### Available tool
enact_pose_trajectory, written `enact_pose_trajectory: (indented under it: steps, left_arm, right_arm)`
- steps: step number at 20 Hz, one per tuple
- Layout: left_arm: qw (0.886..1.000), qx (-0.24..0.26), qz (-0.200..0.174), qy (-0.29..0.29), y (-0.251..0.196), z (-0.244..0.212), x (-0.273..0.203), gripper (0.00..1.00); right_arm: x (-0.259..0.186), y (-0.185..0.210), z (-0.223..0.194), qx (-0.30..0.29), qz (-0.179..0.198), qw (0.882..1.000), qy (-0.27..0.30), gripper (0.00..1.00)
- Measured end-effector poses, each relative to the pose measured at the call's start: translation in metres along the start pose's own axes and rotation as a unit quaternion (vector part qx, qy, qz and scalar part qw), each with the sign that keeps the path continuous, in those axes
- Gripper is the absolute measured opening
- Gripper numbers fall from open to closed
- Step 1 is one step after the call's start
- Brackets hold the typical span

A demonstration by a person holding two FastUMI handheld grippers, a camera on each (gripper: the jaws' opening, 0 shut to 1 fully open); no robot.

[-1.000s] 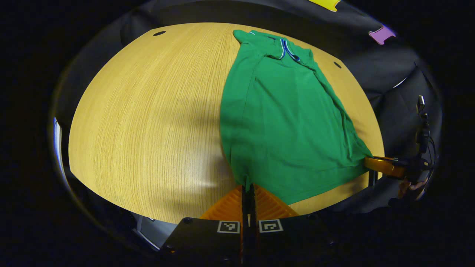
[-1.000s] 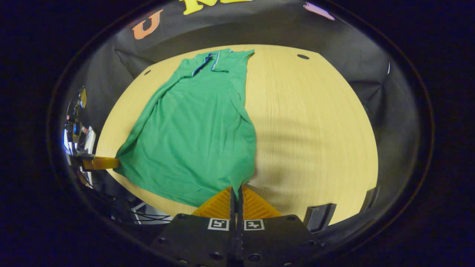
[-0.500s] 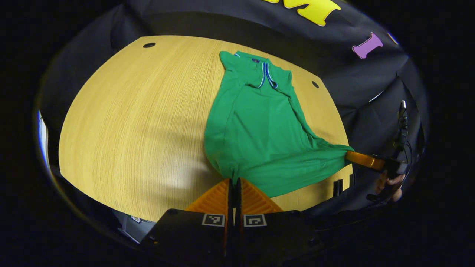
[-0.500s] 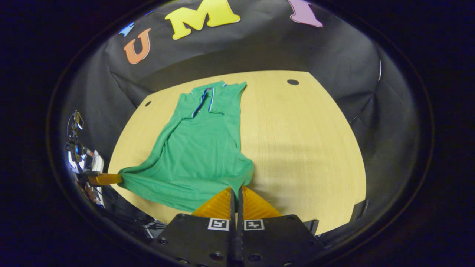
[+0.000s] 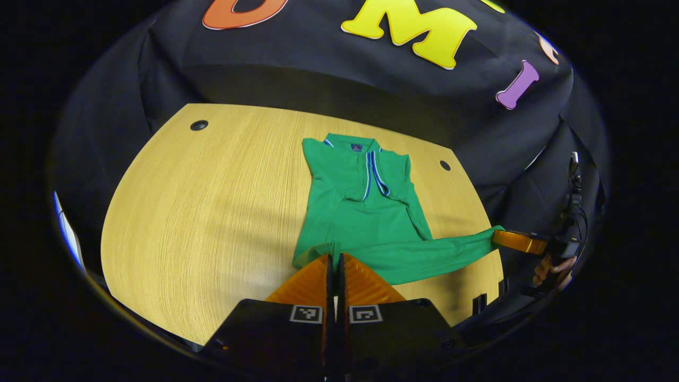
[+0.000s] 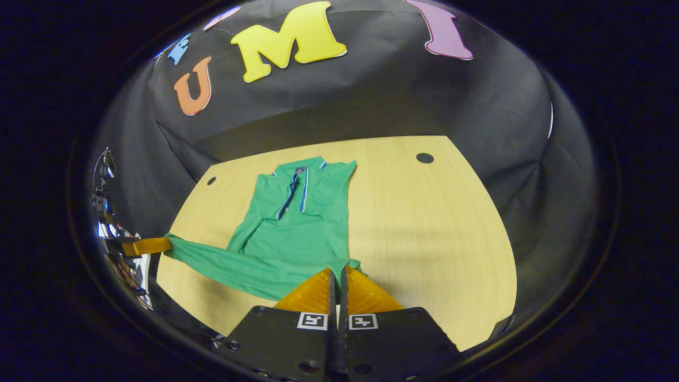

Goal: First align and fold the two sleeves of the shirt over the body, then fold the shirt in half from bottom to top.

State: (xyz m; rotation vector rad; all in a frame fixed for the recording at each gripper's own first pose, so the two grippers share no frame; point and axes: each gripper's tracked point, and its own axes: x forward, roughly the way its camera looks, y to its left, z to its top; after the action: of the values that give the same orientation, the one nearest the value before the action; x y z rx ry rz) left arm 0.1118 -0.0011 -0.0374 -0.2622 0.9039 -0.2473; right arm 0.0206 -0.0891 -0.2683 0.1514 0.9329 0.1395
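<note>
In the left gripper view, the green shirt (image 5: 366, 212) lies on the wooden counter (image 5: 212, 212), collar (image 5: 371, 170) at the far end toward the booth wall. The sleeves look already folded in over the body, so the step in hand reads as the bottom-to-top fold. The left gripper (image 5: 334, 259) has its jaws closed together on one corner of the hem (image 5: 403, 254), which is lifted off the counter on the near side of the collar. Off to the side of the shirt, the right gripper (image 5: 501, 237) pinches the other hem corner, held by a hand (image 5: 551, 265), so the hem hangs taut between the two.

In the right gripper view, the right gripper (image 6: 336, 271) shows its jaws pressed together on its hem corner, just nearer than the shirt (image 6: 292, 223) body. The left gripper (image 6: 162, 245) grips the opposite corner at the shirt's far side, and the hem (image 6: 233, 265) stretches as a raised band across the lower body. The collar (image 6: 297, 185) rests flat on the counter (image 6: 424, 223) beyond.

Judging from this, the fold is partway. The next move calls for carrying both corners evenly toward the collar, keeping the hem level and taut, then lowering it onto the shoulders before letting go.
</note>
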Motion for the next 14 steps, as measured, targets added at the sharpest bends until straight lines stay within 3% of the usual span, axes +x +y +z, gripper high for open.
enact_pose_trajectory:
  steps: [14]
  left_arm:
    - [0.998, 0.025, -0.005, -0.061, 0.013, 0.144, 0.084, 0.06]
  right_arm:
    - [0.075, 0.020, 0.161, -0.028, 0.013, 0.997, -0.074, 0.00]
